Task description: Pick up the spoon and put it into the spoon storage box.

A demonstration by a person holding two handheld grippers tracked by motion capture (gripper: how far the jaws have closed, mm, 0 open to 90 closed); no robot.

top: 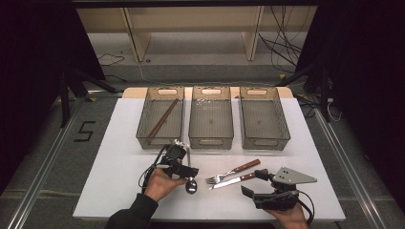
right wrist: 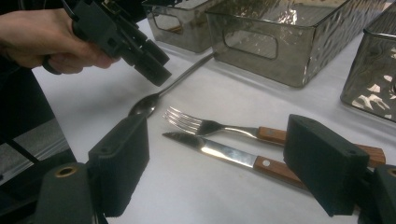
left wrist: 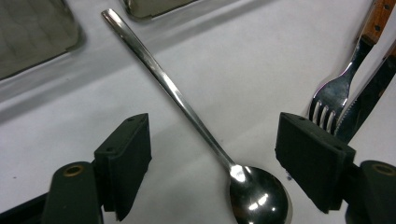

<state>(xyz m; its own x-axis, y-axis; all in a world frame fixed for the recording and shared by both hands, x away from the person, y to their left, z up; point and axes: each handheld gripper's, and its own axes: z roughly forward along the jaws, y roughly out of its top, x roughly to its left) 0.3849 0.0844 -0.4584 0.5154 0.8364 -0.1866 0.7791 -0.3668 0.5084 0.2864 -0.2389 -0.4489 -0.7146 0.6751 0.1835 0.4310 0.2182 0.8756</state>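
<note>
The left tool (top: 184, 164) hovers over the spoon (left wrist: 196, 121) with its jaws wide, a pad on either side of the handle just above the bowl and neither pad touching metal, so it has hold of nothing. This looks like the approach step of a pick: the spoon lies flat on the white tabletop (top: 119, 181), bowl toward the near edge, handle running away toward the gap between the left bin (top: 143, 136) and the middle bin (top: 211, 138). The next move, as I judge it, calls for sinking the last bit and closing squarely across the thin handle, which may slip or tip if caught near the bowl. The right tool (right wrist: 219, 168) rests at the near right, jaws also wide and empty, with the knife (right wrist: 224, 154) and fork (right wrist: 205, 125) lying side by side between and beyond its pads. Chopsticks (top: 162, 118) lie in the left bin; the right bin (top: 282, 136) stands beyond.
</note>
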